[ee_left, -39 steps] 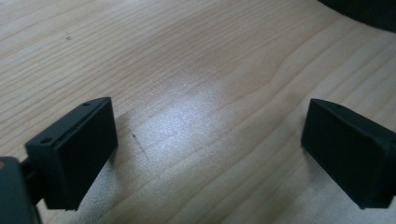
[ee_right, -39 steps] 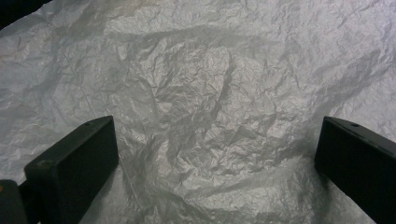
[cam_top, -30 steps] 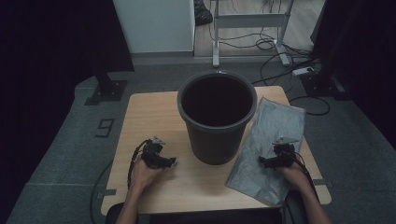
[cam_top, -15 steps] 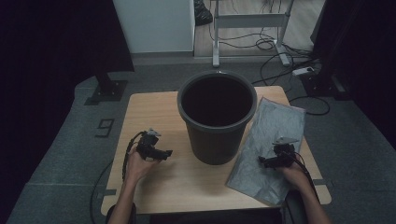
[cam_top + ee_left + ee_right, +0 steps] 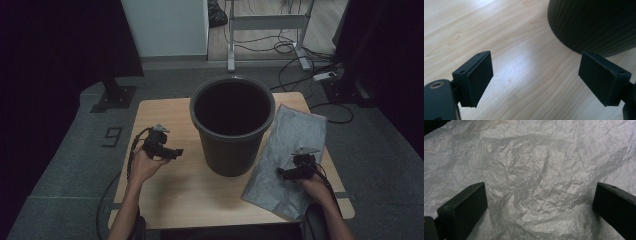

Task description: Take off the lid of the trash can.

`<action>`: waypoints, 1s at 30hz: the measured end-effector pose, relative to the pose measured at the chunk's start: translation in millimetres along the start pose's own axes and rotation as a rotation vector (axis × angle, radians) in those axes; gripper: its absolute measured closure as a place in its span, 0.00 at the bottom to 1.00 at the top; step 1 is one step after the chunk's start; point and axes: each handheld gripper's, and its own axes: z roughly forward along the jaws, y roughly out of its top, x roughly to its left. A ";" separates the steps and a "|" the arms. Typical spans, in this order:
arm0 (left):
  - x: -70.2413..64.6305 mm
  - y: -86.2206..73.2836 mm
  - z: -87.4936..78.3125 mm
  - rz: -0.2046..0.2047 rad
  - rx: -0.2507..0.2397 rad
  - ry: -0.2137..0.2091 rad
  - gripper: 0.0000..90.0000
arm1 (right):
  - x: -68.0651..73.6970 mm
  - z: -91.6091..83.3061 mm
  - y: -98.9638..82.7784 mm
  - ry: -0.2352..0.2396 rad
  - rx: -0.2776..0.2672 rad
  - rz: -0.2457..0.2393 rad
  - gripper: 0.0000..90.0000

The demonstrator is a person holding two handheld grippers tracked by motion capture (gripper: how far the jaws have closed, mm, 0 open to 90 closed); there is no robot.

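A black ribbed bin [image 5: 231, 152] stands upright in the middle of the wooden table [image 5: 165, 112]. A crumpled grey plastic bag [image 5: 295, 132] lies flat to its right. My left gripper [image 5: 176, 152] hovers above the table left of the bin, pointing toward it. In the left gripper view its jaws [image 5: 536, 77] are wide apart and have just been closing slightly, with only bare wood between them and the bin wall [image 5: 594, 22] ahead. My right gripper [image 5: 283, 173] rests open over the near part of the bag [image 5: 536, 157], with nothing pinched.
The table is small, with dark floor mats all around its edges. Behind it stand a desk frame [image 5: 267, 22] with loose cables [image 5: 300, 60] and a white panel [image 5: 165, 25]. Bare wood [image 5: 200, 195] lies in front of the bin.
My left gripper has lifted off the table and drifted up and slightly left in the high view. The right hand, bin and bag have stayed put.
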 end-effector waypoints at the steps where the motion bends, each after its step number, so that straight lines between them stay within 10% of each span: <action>1: 0.1 2.8 -1.7 0.005 0.005 0.002 0.14 | 0.0 0.0 0.0 0.000 0.000 0.000 0.00; 30: 9.3 82.5 -52.0 0.049 0.033 0.010 0.17 | 0.1 -0.1 -0.1 0.004 0.000 -0.004 0.00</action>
